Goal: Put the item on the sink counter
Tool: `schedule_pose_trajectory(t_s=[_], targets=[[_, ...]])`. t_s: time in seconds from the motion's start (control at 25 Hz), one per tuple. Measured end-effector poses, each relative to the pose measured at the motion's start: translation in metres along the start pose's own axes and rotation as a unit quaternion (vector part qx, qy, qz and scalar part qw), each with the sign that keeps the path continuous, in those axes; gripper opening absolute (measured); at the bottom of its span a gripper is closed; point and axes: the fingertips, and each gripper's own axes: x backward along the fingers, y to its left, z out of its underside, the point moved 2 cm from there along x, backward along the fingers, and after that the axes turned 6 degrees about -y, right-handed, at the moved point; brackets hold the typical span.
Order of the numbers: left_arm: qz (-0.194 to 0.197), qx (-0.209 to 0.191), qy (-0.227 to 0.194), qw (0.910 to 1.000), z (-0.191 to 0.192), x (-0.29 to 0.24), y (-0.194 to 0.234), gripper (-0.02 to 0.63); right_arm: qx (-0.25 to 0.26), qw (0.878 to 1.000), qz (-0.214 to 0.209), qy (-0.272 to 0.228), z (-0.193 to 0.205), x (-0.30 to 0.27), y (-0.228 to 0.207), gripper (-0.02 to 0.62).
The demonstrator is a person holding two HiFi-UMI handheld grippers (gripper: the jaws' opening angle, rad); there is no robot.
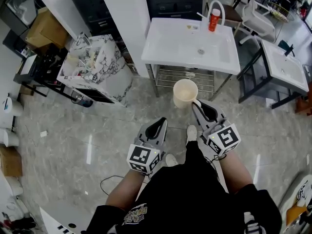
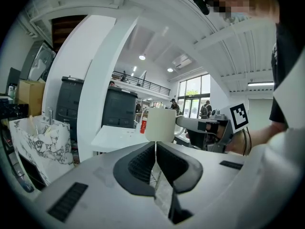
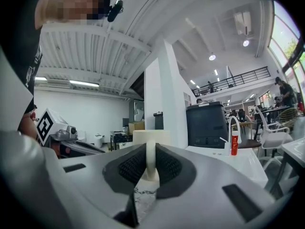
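The mug (image 1: 185,92), cream-coloured and upright with its mouth facing up, was held in the air just in front of the near edge of the white sink tabletop (image 1: 168,45), above the wire shelf (image 1: 187,76) under that tabletop. It touched neither the tabletop nor the floor (image 1: 73,145). Bare white surface ran along the tabletop's near edge and left side. The basin took up the middle. The red bottle (image 1: 213,19) and the arched white faucet (image 1: 215,5) stood at the far right corner, well apart from the mug.

The right tongs (image 1: 196,104) were closed narrowly on the mug's handle, one pad on each side of it, with the mug body just beyond the tips. The left tongs (image 2: 155,147) were closed with nothing between the pads. They hung lower and to the left of the mug, apart from it.

The floor was grey marbled tile. A marble-patterned cabinet (image 1: 97,67) stood to the left of the tabletop, with a gap between the two. A second sink unit (image 1: 285,65) stood to the right, also apart from it. A white chair (image 1: 253,13) stood behind, and a cardboard box (image 1: 41,26) sat at the far left.
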Motion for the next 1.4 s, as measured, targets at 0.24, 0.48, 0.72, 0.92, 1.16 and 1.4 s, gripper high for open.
schedule_pose_trajectory(t_s=[0.24, 0.48, 0.72, 0.92, 1.16, 1.4], targets=[[-0.010, -0.004, 0.002, 0.9999, -0.006, -0.040, 0.015, 0.021, -0.003, 1.000, -0.005, -0.004, 0.001, -0.026, -0.042, 0.092], [-0.021, -0.005, 0.004, 0.9998, -0.015, -0.105, 0.033, 0.021, -0.005, 1.000, -0.013, -0.006, 0.000, -0.062, -0.108, 0.092], [-0.034, -0.004, 0.004, 0.9994, -0.023, -0.169, 0.047, 0.021, -0.002, 1.000, -0.027, -0.002, 0.001, -0.095, -0.171, 0.092], [-0.045, -0.006, 0.002, 0.9990, -0.032, -0.215, 0.052, 0.021, -0.003, 0.999, -0.039, -0.003, -0.001, -0.116, -0.216, 0.092], [-0.056, -0.012, -0.002, 0.9983, -0.039, -0.263, 0.053, 0.021, -0.001, 0.998, -0.054, -0.011, -0.003, -0.134, -0.263, 0.092], [-0.057, -0.016, 0.000, 0.9982, -0.044, -0.291, 0.049, 0.021, -0.005, 0.998, -0.052, -0.017, -0.006, -0.142, -0.293, 0.092]])
